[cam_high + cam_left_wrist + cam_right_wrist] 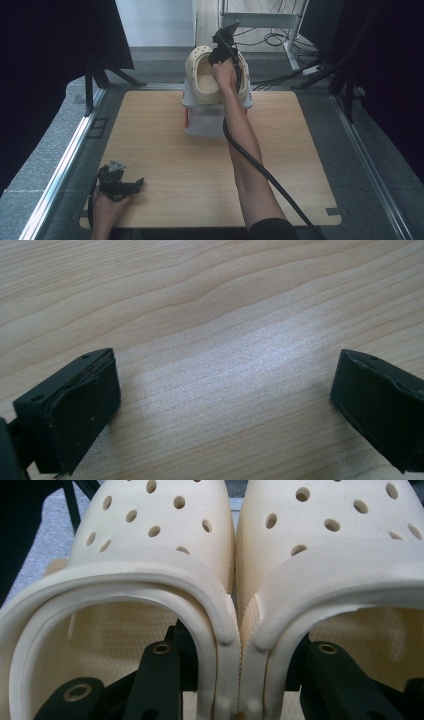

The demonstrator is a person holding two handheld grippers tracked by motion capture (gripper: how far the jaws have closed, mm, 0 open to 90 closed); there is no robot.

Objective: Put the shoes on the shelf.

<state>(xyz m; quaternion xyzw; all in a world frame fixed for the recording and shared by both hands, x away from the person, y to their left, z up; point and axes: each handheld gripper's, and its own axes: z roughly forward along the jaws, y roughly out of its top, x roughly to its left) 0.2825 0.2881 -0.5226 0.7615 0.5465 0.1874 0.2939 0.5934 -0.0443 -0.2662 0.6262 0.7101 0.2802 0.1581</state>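
High view: right gripper [220, 54] holds a pair of cream clogs [204, 75] over the white box [210, 117] at the table's [165, 150] far edge, toes pointing away; left gripper [131, 185] rests at the near left corner, well apart. Left gripper view: jaws spread, nothing between them, bare wood below. Right gripper view: one jaw inside each clog [150, 580], pinching the two touching inner walls together.

The counter [165, 165] lies open across its near and side parts; only the white box [210, 122] with clogs [202, 80] blocks its far edge.
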